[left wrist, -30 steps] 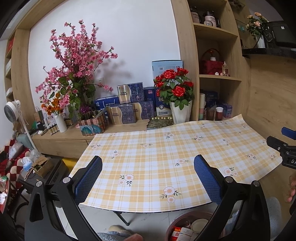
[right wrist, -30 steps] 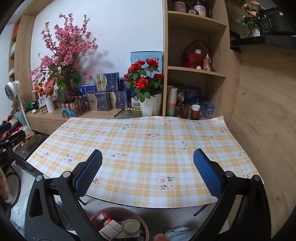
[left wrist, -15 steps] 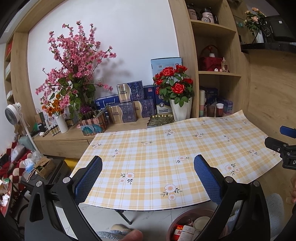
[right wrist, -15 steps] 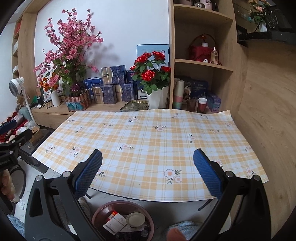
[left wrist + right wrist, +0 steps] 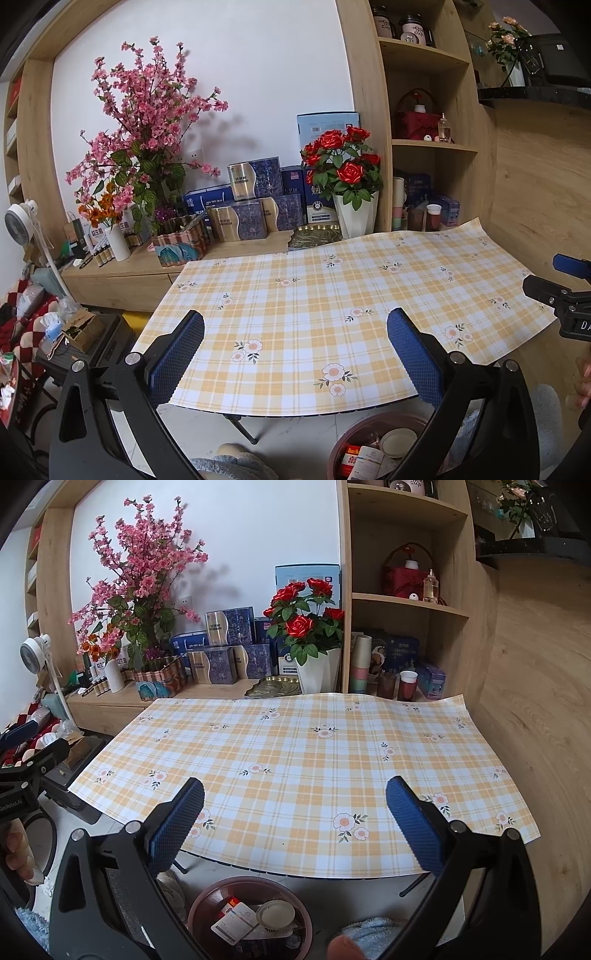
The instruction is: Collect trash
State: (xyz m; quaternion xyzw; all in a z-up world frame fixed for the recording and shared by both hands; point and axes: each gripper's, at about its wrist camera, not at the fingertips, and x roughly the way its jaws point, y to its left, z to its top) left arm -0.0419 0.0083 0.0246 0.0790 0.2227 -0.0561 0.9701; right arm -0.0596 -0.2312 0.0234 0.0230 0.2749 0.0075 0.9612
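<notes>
The left gripper (image 5: pixel 295 350) has its two blue padded fingers (image 5: pixel 177 354) spread wide, and nothing is between them. The right gripper (image 5: pixel 294 821) is the same: fingers (image 5: pixel 413 827) far apart, holding nothing. Both hang above the near edge of the table (image 5: pixel 295 746), which is covered with a yellow checked cloth with small flowers; its surface is bare. In the left view the right gripper (image 5: pixel 561 291) shows at the right edge, over the corner of the cloth.

On the floor, below the near table edge, stands a round dark red bin (image 5: pixel 207 904). The trash (image 5: pixel 255 919) lies inside it: a white round lid, a printed card and a red packet. Behind the table a white vase with red roses (image 5: pixel 306 624) stands on a wooden shelf, beside blue boxes (image 5: pixel 229 642).
</notes>
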